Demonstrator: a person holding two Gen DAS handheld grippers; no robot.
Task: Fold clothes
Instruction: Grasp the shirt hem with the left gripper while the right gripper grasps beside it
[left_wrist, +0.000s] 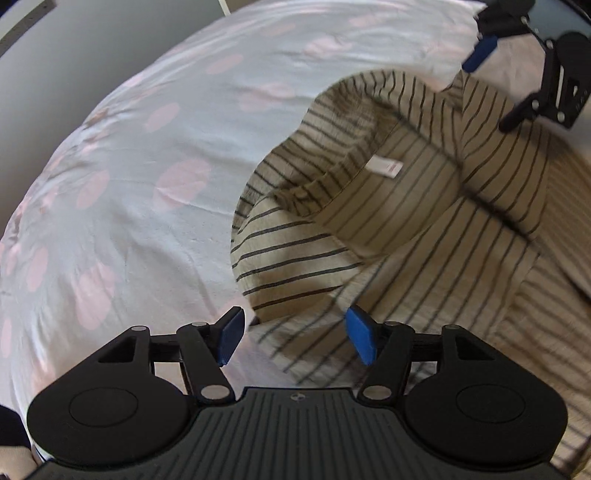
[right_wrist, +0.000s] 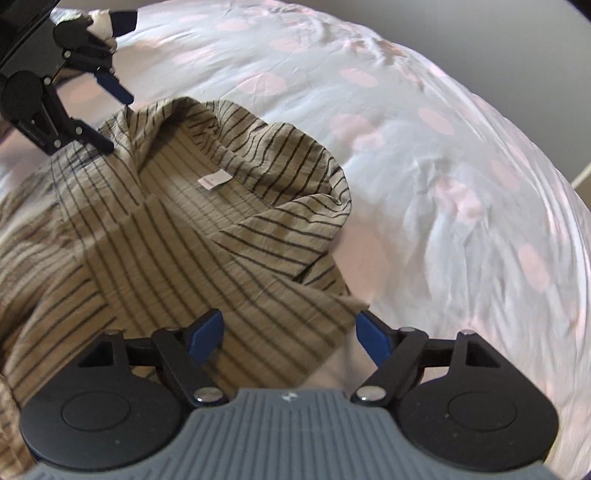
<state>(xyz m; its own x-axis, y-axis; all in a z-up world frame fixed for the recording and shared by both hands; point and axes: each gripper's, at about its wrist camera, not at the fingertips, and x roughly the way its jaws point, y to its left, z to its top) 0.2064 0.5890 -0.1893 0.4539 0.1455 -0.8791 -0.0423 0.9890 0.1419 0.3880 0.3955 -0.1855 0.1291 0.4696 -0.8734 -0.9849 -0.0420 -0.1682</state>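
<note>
Left wrist — shirt (left_wrist: 424, 229) label (left_wrist: 386, 167) illegible

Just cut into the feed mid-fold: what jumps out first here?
A beige striped shirt lies collar-up on a pale bedsheet with pink dots, its white neck label showing inside the collar. Both grippers are open over it: the left gripper near one collar side, the right gripper near the opposite front edge.

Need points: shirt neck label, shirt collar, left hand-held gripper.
neck label (right_wrist: 214, 181), right wrist view, middle of the white tag.
collar (left_wrist: 291, 192), left wrist view, folded striped edge.
left hand-held gripper (left_wrist: 295, 338), left wrist view, midway between blue fingertips.
</note>
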